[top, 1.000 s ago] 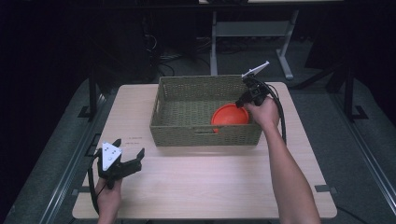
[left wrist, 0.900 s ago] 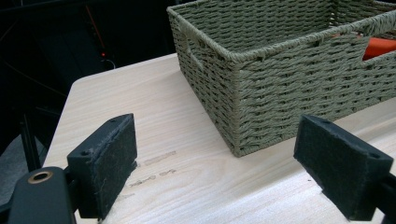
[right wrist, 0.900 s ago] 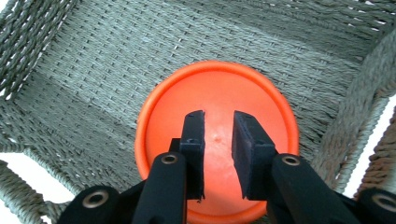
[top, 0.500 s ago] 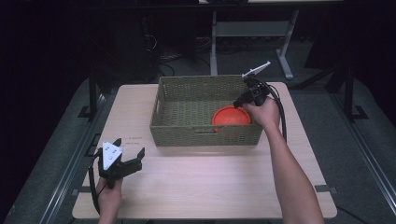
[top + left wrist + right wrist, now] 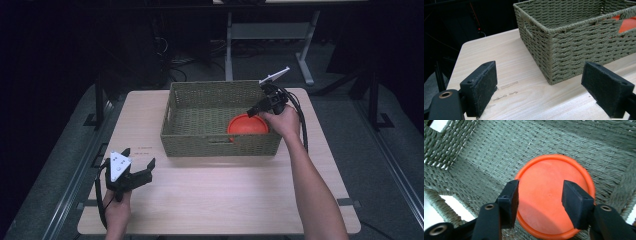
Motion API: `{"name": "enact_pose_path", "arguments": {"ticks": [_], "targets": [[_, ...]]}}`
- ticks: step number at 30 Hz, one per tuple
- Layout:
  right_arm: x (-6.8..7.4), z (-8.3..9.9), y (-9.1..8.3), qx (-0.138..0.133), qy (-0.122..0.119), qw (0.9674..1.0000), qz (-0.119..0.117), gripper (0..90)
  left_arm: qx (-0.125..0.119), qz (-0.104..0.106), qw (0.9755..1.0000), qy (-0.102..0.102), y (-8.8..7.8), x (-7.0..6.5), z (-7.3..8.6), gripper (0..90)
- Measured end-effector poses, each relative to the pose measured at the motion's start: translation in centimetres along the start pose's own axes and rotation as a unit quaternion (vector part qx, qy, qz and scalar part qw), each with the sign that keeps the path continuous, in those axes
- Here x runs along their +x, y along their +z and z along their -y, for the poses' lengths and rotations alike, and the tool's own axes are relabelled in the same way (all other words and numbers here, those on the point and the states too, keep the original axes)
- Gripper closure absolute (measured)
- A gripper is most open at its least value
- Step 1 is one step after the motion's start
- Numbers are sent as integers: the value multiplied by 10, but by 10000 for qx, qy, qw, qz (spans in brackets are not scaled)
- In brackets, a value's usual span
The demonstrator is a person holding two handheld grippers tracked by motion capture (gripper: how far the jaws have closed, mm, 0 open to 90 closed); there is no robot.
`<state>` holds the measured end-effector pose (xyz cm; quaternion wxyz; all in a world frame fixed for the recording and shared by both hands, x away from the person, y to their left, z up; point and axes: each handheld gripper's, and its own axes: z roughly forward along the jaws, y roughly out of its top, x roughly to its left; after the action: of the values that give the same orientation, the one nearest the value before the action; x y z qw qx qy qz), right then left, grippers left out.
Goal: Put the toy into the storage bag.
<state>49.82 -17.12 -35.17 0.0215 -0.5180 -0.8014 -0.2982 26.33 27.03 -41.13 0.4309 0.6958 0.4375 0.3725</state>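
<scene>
An orange round plate (image 5: 246,125) lies flat on the floor of the green woven basket (image 5: 220,145), at its right end. My right gripper (image 5: 255,111) reaches down into the basket over the plate. In the right gripper view its jaws have just been opening; the pads (image 5: 510,200) stand apart above the plate (image 5: 541,177) and do not press on it. My left gripper (image 5: 138,156) rests over the table's front left, open with nothing between its pads (image 5: 480,87), facing the basket's corner (image 5: 549,50).
The basket (image 5: 499,150) holds nothing but the plate. Its side has a handle slot (image 5: 527,25), and orange shows through the front slot (image 5: 626,23). Light wooden tabletop (image 5: 225,200) stretches in front of the basket. A metal stand (image 5: 270,30) is behind the table.
</scene>
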Motion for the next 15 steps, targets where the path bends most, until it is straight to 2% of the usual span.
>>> {"name": "enact_pose_path", "arguments": {"ticks": [5,8,15], "targets": [[1,2,-1,36,17,10000,-29,421,4,16,10000,7,-1,-1,0,128],[1,5,-1,-30,-19,10000,-61,409,10,7,10000,1,-1,0,0,128],[-4,12,-3,-98,75,9997,-195,390,-13,4,10000,-9,-2,-1,0,128]]}}
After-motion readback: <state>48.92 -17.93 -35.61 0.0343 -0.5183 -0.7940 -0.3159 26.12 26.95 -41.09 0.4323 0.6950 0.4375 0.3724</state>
